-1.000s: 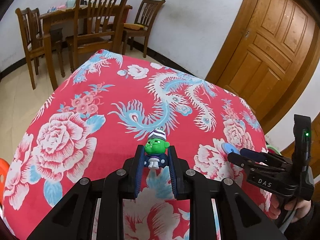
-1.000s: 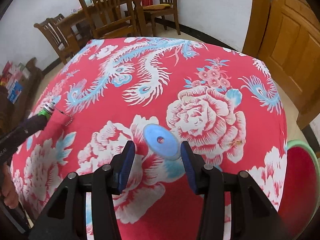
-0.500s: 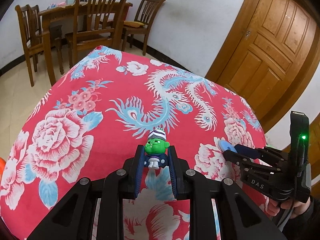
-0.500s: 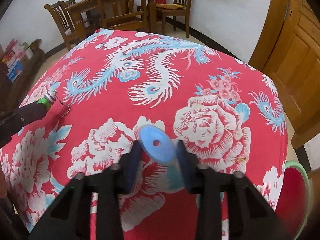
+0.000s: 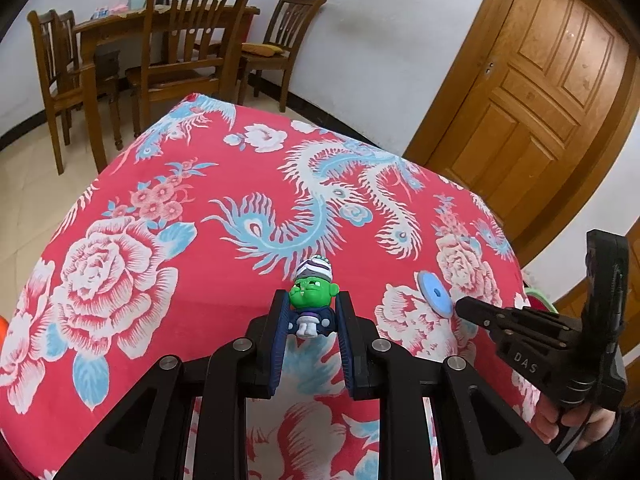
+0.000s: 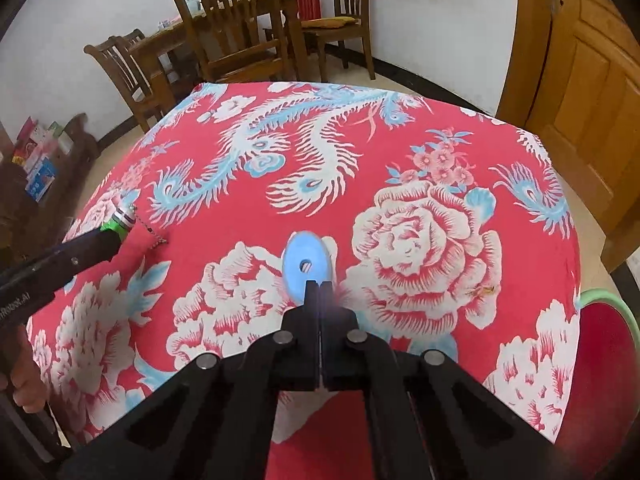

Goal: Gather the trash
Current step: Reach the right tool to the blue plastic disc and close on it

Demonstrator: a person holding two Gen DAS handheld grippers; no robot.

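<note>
"DAS" is printed on the right gripper (image 5: 460, 304), pinched on a tilted blue disc (image 6: 306, 266); the left gripper (image 5: 312, 312) clamps an upright figurine (image 5: 312, 298) left of the disc.

Toy figure (image 5: 312, 300) left of disc (image 5: 434, 294) — both above the tablecloth (image 5: 240, 184).

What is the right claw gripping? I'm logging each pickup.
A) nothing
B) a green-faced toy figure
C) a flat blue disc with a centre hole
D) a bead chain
C: the right claw is shut on the lower edge of the blue disc, which stands tilted above the red floral cloth.
</note>
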